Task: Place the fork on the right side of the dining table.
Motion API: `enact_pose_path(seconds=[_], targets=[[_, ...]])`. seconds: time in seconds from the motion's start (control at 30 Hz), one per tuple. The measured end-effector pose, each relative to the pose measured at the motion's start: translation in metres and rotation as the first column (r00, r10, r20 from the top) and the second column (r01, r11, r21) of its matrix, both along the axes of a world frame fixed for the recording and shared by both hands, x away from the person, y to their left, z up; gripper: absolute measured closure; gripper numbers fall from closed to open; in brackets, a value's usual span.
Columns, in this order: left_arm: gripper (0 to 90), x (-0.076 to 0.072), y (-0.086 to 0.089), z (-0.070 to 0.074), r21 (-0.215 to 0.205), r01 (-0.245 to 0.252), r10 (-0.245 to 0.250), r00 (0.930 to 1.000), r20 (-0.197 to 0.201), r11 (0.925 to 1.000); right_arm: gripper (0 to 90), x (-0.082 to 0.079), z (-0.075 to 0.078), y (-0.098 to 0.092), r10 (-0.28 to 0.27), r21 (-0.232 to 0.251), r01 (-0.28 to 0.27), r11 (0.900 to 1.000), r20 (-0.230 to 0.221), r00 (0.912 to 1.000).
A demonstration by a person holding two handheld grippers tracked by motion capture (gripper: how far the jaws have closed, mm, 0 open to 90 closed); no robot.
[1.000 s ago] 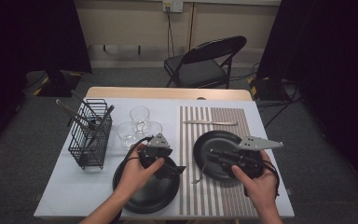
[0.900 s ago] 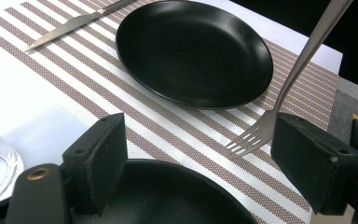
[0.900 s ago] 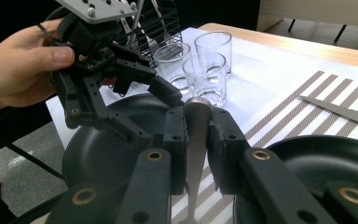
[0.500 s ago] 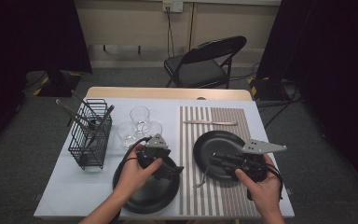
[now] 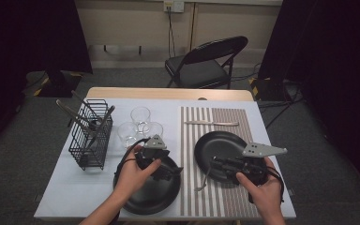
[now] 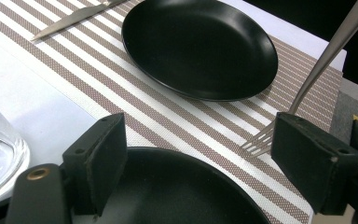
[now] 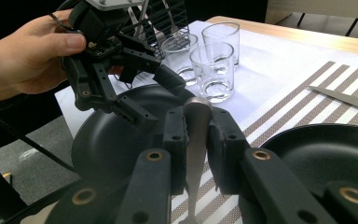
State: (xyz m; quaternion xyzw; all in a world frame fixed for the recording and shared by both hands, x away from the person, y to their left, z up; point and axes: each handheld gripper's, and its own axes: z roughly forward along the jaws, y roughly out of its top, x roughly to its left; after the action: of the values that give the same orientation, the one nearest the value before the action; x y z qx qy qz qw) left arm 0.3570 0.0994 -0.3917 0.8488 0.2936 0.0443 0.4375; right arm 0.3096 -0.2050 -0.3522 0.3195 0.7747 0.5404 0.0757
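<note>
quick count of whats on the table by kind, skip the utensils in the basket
round black plates: 2
clear drinking glasses: 3
black wire basket: 1
silver table knife: 1
silver fork, clamped in right gripper: 1
striped placemat: 1
total: 9

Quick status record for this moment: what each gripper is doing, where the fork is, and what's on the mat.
right gripper: shut on fork handle
fork: tines down on striped mat, left of right plate
left gripper: open, holding nothing, over left plate
left plate: on white cloth, near edge
right plate: on mat
knife: on mat, beyond right plate
glasses: three, beside basket
</note>
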Motion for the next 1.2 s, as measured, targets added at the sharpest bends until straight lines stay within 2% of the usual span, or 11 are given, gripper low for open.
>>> enact_pose_path(seconds=[0.2,0.53,1.2], targets=[[18.4,0.000,0.000,-0.003,-0.006,-0.002,0.002,0.9999,-0.012,1.0000,78.3,0.000,0.000,0.002,0.007,-0.004,-0.007,1.000,0.003,1.0000],[18.3,0.000,0.001,-0.003,-0.004,-0.002,0.002,0.9999,-0.011,1.0000,78.1,-0.001,-0.001,0.001,0.011,0.001,-0.011,1.000,0.004,0.9999],[18.4,0.000,0.000,-0.004,-0.002,0.003,-0.003,0.9999,-0.014,1.0000,76.7,-0.005,-0.005,-0.015,-0.013,0.004,0.013,1.000,-0.001,0.9999]])
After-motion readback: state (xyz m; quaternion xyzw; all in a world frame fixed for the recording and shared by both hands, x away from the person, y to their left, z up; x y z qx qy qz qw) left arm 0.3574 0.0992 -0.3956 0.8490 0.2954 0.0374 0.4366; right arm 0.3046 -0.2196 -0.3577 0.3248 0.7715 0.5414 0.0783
